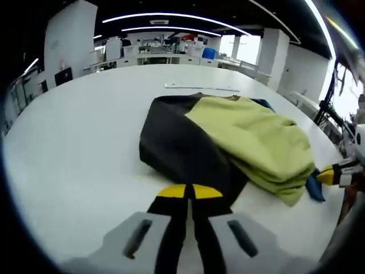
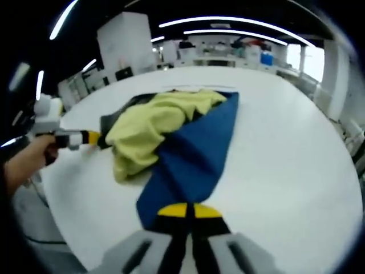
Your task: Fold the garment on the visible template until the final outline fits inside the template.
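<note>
Both grippers are closed on cloth: left gripper (image 1: pixel 189 191) pinches the black panel (image 1: pixel 177 145), right gripper (image 2: pixel 189 210) pinches the blue panel (image 2: pixel 197 151). I hold the garment on the white table (image 1: pixel 74 148), its yellow part (image 1: pixel 251 140) bunched in the middle. I judge a fold is in progress; next I should carry both edges over evenly.

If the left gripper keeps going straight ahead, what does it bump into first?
Probably the black cloth. The left gripper has its jaws closed and points right at the near edge, seemingly already on it. The yellow garment lies further on.
</note>
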`<state>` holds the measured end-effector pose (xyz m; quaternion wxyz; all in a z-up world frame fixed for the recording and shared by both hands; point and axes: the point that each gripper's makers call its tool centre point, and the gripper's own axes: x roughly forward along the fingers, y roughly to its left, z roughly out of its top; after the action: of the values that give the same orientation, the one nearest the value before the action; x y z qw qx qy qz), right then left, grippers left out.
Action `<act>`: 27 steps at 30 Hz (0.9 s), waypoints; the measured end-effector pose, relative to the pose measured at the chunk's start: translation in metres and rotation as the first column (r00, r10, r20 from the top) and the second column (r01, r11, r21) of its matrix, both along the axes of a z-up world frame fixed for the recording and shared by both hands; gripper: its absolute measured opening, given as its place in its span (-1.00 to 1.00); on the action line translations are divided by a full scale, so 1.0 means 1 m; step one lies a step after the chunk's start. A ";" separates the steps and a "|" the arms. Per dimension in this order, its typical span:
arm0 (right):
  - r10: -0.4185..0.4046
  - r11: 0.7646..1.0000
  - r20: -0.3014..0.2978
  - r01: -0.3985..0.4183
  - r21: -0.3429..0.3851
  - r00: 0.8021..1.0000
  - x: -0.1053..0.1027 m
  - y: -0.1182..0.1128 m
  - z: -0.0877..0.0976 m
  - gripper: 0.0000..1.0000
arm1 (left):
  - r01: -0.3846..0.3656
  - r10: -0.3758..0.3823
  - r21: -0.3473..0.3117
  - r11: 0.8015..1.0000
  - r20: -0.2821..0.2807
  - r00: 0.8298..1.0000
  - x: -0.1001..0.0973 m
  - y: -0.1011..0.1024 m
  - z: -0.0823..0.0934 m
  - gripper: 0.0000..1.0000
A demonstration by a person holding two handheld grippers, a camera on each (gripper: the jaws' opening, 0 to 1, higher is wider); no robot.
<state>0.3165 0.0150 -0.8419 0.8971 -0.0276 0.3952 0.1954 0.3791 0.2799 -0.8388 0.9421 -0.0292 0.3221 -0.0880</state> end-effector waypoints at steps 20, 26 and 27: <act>-0.116 0.987 0.055 0.121 -0.103 0.992 0.026 -0.078 0.012 -1.00 | -0.074 0.074 -0.005 0.997 0.092 0.993 -0.001 0.058 0.045 -1.00; -0.146 0.980 0.064 0.153 -0.130 0.987 0.035 -0.099 0.015 -1.00 | -0.119 0.119 -0.011 0.993 0.095 0.988 -0.001 0.087 0.051 -1.00; -0.159 0.977 0.064 0.166 -0.132 0.985 0.037 -0.105 0.016 -1.00 | -0.122 0.122 -0.009 0.992 0.094 0.988 -0.001 0.087 0.053 -1.00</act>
<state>0.3538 -0.0896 -0.8264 0.9162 -0.0620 0.3849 0.0930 0.3779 0.3669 -0.7854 0.9599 -0.0461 0.2747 -0.0319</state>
